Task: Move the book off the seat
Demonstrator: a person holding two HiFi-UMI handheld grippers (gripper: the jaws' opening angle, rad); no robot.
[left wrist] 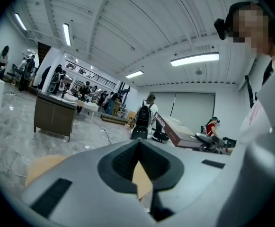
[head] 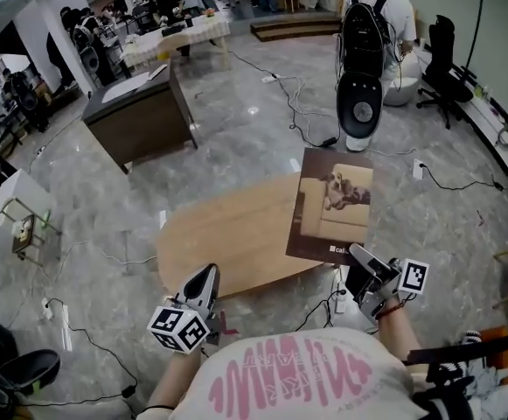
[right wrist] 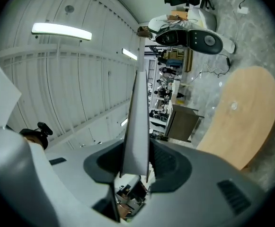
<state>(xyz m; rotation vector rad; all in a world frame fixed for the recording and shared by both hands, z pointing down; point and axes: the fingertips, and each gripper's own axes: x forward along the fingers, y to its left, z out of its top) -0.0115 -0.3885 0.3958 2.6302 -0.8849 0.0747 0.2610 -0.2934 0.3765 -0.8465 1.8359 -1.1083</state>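
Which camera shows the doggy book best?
The head view: the book faces the camera, dog cover fully visible. The right gripper view shows only its thin edge clamped between the jaws. The left gripper view shows it small, side-on.

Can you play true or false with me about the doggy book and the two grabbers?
1. The right gripper is clamped on the brown book with a dog on its cover. True.
2. The book lies flat on the oval wooden table. False: it is held up in the air over the table's end.
3. The left gripper has nothing between its fingers. True.
4. The person in the white shirt with a black backpack sits on the table. False: that person stands far behind it.
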